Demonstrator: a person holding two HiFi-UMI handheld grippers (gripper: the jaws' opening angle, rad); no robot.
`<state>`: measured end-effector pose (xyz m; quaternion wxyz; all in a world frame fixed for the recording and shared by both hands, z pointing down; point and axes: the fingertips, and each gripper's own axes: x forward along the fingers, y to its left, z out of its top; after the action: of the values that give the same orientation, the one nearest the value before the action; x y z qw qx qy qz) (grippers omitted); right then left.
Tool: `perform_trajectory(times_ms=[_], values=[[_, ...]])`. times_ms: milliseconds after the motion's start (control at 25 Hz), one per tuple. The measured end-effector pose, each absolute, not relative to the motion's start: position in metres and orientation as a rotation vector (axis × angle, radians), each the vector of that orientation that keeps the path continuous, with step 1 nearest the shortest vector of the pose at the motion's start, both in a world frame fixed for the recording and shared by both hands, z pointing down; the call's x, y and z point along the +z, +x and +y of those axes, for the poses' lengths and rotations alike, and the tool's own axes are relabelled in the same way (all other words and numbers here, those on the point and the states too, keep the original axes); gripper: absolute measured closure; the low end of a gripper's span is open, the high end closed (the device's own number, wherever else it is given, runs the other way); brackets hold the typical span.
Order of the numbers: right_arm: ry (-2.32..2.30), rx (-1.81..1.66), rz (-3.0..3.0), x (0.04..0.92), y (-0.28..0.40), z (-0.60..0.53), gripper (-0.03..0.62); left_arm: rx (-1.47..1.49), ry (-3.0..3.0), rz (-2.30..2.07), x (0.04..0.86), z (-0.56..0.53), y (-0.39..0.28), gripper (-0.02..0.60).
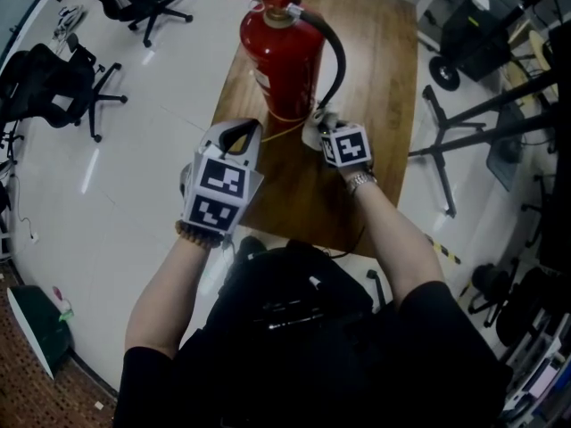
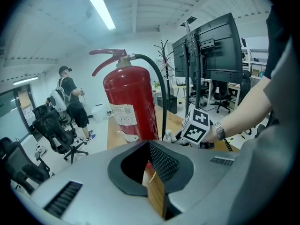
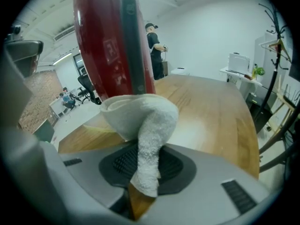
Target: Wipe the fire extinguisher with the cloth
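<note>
Fingers of the right gripper pinch a white terry cloth beside the red metal fire extinguisher. Left gripper tilts downward, closed and empty.

Red extinguisher with black hose and white label; white terry cloth; brown wood-grain table; cubes bearing black-and-white square markers; black ridged pads in grey housing; pale glossy floor; black sleeves; black chairs; silver watch
</note>
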<state>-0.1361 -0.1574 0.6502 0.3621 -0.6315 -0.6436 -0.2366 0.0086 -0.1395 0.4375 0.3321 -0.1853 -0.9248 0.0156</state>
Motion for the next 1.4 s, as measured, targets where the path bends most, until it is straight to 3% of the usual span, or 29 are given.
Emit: perform_trajectory(times_ms=[600,1400], values=[[-1.478,-0.460,-1.833,0.593,-0.125,-0.195,0.484,0.055,-0.278,-2.505,0.432,-0.127,0.023,0.581],[-1.608,-0.287,-2.169,0.379,-0.075,-0.190,0.484,0.121,-0.080,-2.580,0.407,-0.114,0.037,0.581]])
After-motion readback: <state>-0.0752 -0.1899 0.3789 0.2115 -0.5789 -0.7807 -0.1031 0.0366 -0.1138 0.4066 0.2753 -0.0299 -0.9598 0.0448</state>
